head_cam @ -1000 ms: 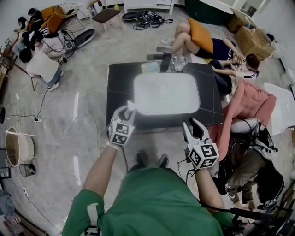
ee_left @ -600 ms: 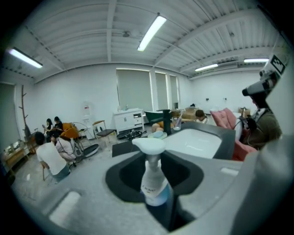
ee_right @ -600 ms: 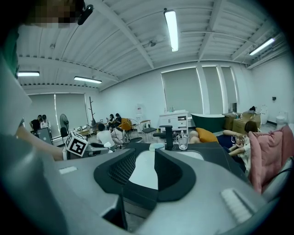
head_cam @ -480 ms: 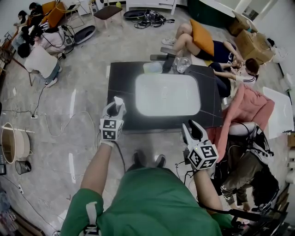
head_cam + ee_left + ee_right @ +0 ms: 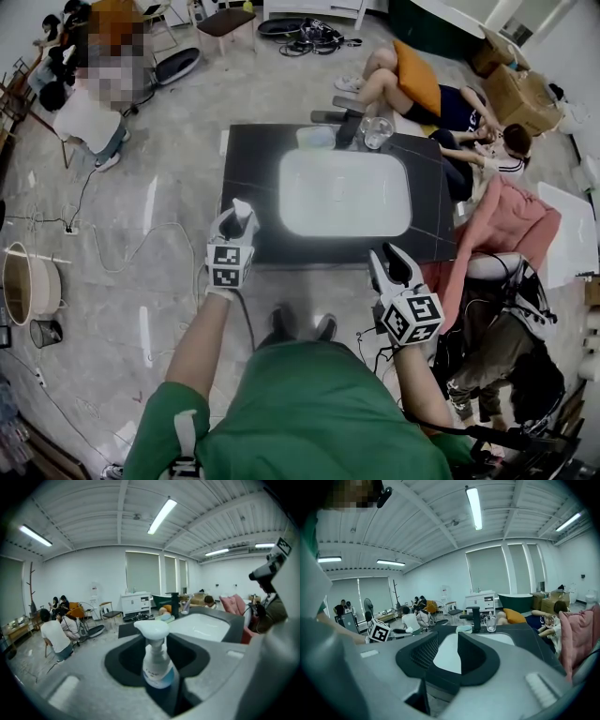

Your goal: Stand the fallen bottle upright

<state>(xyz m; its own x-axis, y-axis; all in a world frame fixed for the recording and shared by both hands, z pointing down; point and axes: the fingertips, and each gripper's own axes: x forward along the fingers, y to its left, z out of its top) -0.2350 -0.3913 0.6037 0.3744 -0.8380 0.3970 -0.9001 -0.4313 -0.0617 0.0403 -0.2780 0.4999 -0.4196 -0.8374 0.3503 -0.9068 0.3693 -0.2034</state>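
Observation:
A small white pump bottle [image 5: 157, 663] with a blue-banded label stands upright between the jaws of my left gripper [image 5: 234, 221]. The jaws have just been opening, and dark gaps show on both sides of the bottle. In the head view the bottle's white cap [image 5: 241, 205] pokes up at the front left corner of the black table [image 5: 246, 169]. My right gripper [image 5: 394, 262] hovers off the table's front right edge. It is open with nothing between its fingers and looks toward the white basin [image 5: 454, 648].
The white basin [image 5: 345, 192] fills the table's middle. A black tap [image 5: 349, 127], a glass [image 5: 378, 131] and a pale dish [image 5: 316, 137] stand along the far edge. People sit on the floor at the right [image 5: 469, 122] and far left [image 5: 84, 117]. Cables [image 5: 141, 244] cross the floor at left.
The left gripper has moved left along the table's front to its left corner and rolled, carrying the bottle. Over the last half second it has stayed put. The right gripper has hardly moved.

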